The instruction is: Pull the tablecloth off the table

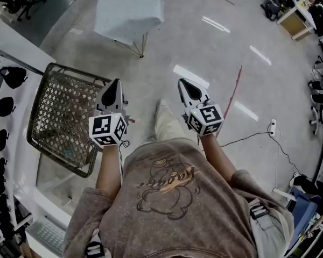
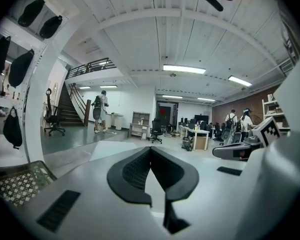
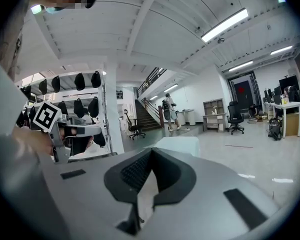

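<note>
The table, draped in a pale tablecloth [image 1: 129, 12], stands on the floor some way ahead of me; its thin legs show under the cloth. It appears small past the jaws in the left gripper view, tablecloth [image 2: 110, 150], and in the right gripper view, tablecloth [image 3: 182, 144]. My left gripper [image 1: 116, 83] and right gripper [image 1: 182, 82] are held side by side in front of my chest, pointing towards the table and well short of it. Both are shut with nothing between the jaws, as the left gripper [image 2: 150, 149] and right gripper [image 3: 151, 150] show in their own views.
A wire mesh basket [image 1: 64, 117] stands close on my left, beside a white rack with dark bags [image 1: 5, 106]. On the floor to the right lie a red line [image 1: 232, 95] and a cable with a power strip [image 1: 272, 127]. Far off are a standing person [image 2: 100, 109], desks and chairs.
</note>
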Demonstrator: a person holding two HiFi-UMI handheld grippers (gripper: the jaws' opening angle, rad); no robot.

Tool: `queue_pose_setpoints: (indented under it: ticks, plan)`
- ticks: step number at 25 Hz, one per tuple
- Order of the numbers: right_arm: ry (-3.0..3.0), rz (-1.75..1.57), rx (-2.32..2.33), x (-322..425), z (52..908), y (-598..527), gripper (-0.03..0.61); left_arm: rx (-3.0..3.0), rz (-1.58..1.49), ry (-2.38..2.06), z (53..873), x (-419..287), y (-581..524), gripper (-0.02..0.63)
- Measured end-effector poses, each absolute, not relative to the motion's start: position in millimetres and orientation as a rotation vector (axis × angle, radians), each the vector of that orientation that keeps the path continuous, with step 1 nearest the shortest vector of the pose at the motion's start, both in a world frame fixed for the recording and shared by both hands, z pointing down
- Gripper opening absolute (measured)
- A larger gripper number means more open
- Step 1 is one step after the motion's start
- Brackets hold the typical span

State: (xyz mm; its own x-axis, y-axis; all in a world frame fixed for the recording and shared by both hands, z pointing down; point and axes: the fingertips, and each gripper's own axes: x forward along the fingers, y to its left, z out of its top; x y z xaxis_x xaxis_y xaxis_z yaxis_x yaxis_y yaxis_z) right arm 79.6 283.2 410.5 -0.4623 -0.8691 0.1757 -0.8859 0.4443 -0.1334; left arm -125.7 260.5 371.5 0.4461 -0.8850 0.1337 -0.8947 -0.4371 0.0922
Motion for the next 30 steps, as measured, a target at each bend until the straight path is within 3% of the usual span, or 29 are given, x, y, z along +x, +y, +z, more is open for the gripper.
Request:
queue_pose_setpoints:
  ticks: [30]
  plan:
    - [-2.679,0.392,1.422,113,399,37,0.006,2.435,0.144,-1.688,355,-87,44,0.018]
